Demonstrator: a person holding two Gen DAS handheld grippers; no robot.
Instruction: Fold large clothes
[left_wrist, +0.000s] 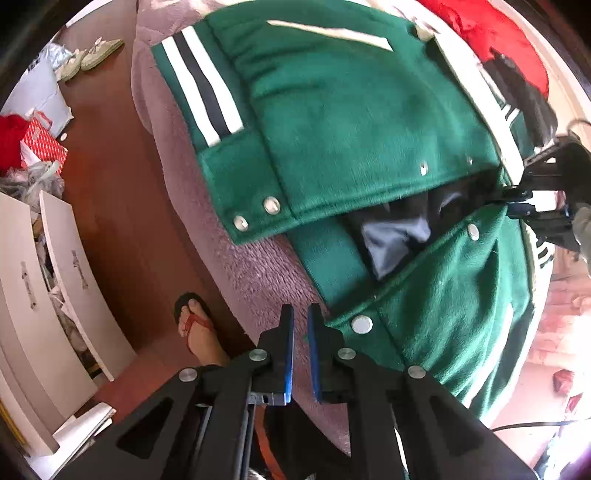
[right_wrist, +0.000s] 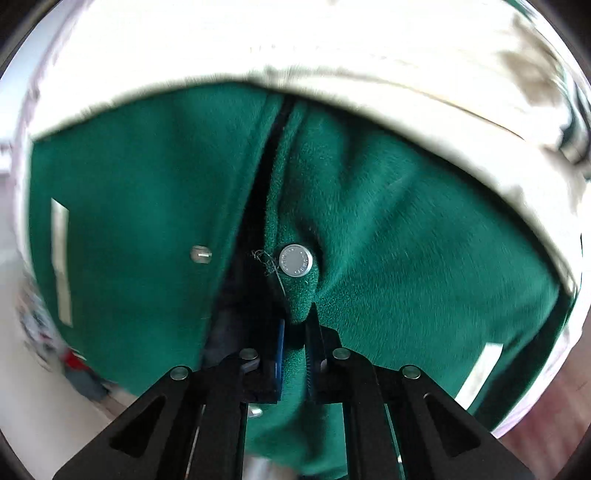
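Left wrist camera looking steeply down over green jacket (left_wrist: 362, 110); right wrist camera pressing close on its front edge (right_wrist: 406, 221).

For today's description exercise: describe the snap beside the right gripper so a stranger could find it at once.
Start at the green jacket lying open on the mauve blanket. Follow its front edge to the fold pinched in the right gripper. Just above sits the snap: a round, flat silver disc with a loose thread beside it, larger than the small socket on the opposite flap.
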